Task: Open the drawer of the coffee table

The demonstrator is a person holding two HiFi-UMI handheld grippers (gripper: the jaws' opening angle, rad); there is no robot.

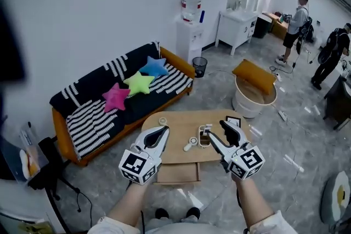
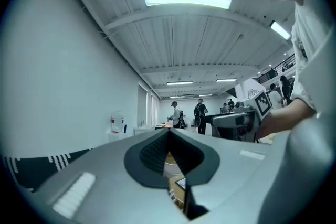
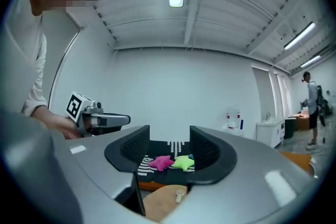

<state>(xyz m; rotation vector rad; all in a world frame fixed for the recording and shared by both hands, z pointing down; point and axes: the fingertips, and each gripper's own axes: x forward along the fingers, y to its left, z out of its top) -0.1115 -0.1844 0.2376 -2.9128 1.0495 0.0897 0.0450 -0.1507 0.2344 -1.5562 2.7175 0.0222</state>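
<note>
The wooden coffee table (image 1: 178,124) stands in front of the sofa, and its drawer (image 1: 177,172) sticks out from the near side, pulled open. Both grippers hang in the air above the table, pointing level and apart from it. My left gripper (image 1: 162,131) is over the table's left part; in the left gripper view its pads (image 2: 157,152) meet at the tips with nothing held. My right gripper (image 1: 215,130) is over the right part, and its jaws stand apart with nothing between them (image 3: 169,145). The table top (image 3: 163,202) shows below them.
On the table lie a white utensil (image 1: 190,144), a small jar (image 1: 204,137), a tape ring (image 1: 163,120) and a black card (image 1: 233,120). Behind it is a striped sofa (image 1: 93,118) with star cushions. A round tub (image 1: 253,97) stands at the right. People stand at the far right.
</note>
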